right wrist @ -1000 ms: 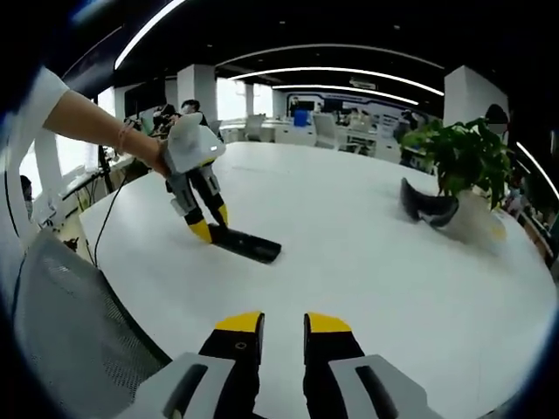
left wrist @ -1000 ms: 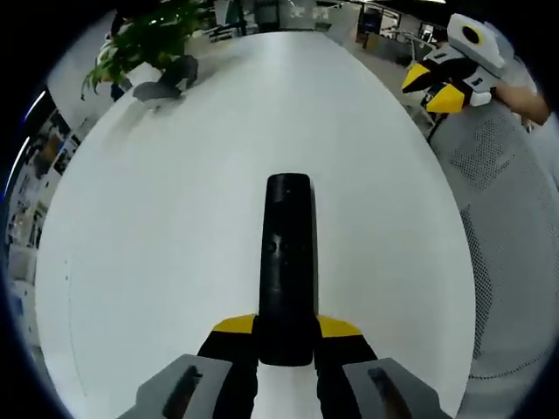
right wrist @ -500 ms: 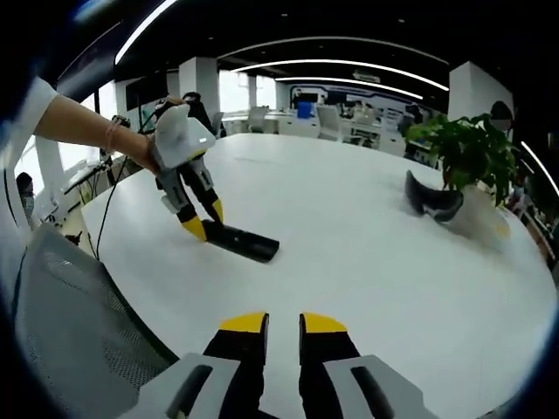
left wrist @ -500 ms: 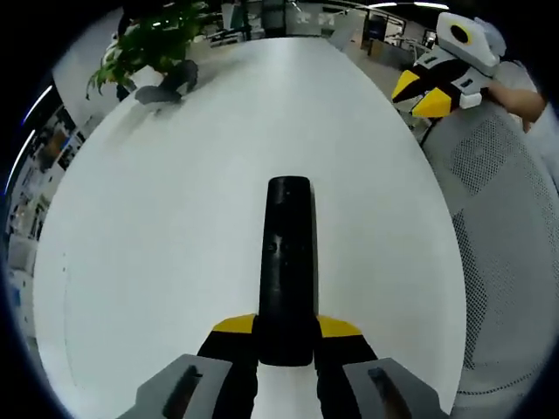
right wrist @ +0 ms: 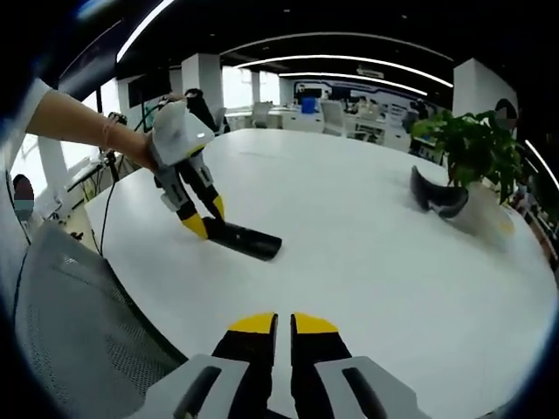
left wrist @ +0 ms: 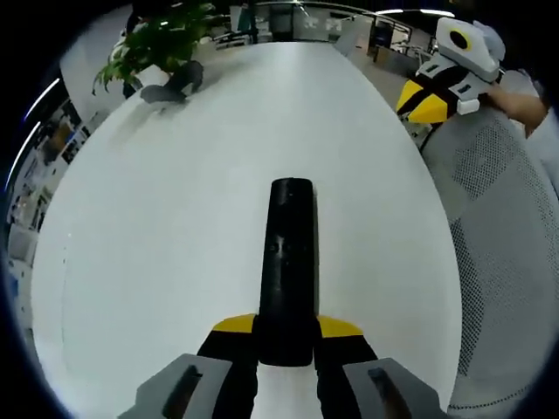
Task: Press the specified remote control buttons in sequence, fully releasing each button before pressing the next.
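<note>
- I clamp my left gripper (left wrist: pixel 286 336) on the near end of the remote control (left wrist: pixel 287 262), steadying it flat on the white table (left wrist: pixel 157 244).
- My right gripper (right wrist: pixel 282 325) hovers apart, jaws nearly together, empty, forming a pressing tip.

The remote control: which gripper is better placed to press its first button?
Probably the right gripper. Its fingers are almost together, hold nothing, and point toward the remote control on the white table. The left gripper is clamped on the remote's near end, steadying it.
</note>
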A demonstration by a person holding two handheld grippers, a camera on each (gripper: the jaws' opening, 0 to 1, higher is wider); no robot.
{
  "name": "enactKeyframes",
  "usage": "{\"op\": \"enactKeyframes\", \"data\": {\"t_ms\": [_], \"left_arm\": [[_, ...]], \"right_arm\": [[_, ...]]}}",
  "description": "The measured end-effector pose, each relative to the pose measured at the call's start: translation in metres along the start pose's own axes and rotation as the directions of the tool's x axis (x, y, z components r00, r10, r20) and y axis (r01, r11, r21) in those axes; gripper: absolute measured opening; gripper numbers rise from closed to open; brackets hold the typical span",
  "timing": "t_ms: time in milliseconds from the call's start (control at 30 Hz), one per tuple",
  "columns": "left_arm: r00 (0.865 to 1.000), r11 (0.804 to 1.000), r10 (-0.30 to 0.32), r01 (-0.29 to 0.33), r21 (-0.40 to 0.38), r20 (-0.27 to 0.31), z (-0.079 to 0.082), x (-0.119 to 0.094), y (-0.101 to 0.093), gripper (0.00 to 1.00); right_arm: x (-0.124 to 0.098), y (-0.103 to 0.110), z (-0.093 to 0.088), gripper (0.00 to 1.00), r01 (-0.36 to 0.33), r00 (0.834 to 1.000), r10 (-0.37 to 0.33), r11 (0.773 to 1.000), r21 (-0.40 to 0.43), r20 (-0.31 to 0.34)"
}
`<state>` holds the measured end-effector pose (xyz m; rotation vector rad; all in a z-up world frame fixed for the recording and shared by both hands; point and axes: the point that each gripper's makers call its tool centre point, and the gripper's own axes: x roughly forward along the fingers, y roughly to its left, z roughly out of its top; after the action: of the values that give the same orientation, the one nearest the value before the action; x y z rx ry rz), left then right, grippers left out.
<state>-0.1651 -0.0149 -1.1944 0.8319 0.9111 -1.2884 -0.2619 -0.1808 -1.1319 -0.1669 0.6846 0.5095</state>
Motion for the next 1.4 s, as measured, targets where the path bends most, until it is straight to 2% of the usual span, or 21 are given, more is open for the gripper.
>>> {"op": "enactKeyframes", "data": {"t_ms": [233, 367, 433, 500, 633, 933, 1400], "left_arm": [[0.999, 1.0, 0.01, -0.01, -0.003, -0.038, 0.0, 0.0, -0.001, 0.23], [0.998, 0.999, 0.024, -0.026, -0.038, -0.054, -0.002, -0.001, -0.004, 0.23], [0.998, 0.999, 0.032, -0.034, -0.03, -0.063, -0.001, -0.001, -0.009, 0.23], [0.997, 0.999, 0.033, -0.036, -0.041, -0.068, -0.001, -0.002, -0.009, 0.23], [0.996, 0.998, 0.038, -0.041, -0.046, -0.075, -0.002, -0.002, -0.013, 0.23], [0.999, 0.997, 0.04, -0.042, -0.06, -0.032, -0.003, -0.003, -0.023, 0.23], [0.999, 0.998, 0.04, -0.042, -0.056, -0.033, -0.002, -0.002, -0.037, 0.23]], "right_arm": [[0.003, 0.005, -0.008, 0.01, -0.025, 0.998, 0.025, 1.0, -0.003, -0.055], [0.003, 0.012, -0.011, 0.01, -0.043, 0.997, 0.039, 0.998, -0.045, -0.072], [0.004, 0.014, -0.016, 0.0, -0.054, 0.994, 0.047, 0.996, -0.071, -0.103], [0.003, 0.014, -0.013, 0.0, -0.048, 0.995, 0.039, 0.994, -0.098, -0.091], [0.003, 0.011, -0.012, 0.0, -0.048, 0.996, 0.043, 0.997, -0.065, -0.08], [0.003, 0.01, -0.012, 0.0, -0.045, 0.996, 0.038, 0.996, -0.082, -0.08], [0.003, 0.008, -0.013, 0.0, -0.036, 0.996, 0.027, 0.994, -0.101, -0.084]]}}
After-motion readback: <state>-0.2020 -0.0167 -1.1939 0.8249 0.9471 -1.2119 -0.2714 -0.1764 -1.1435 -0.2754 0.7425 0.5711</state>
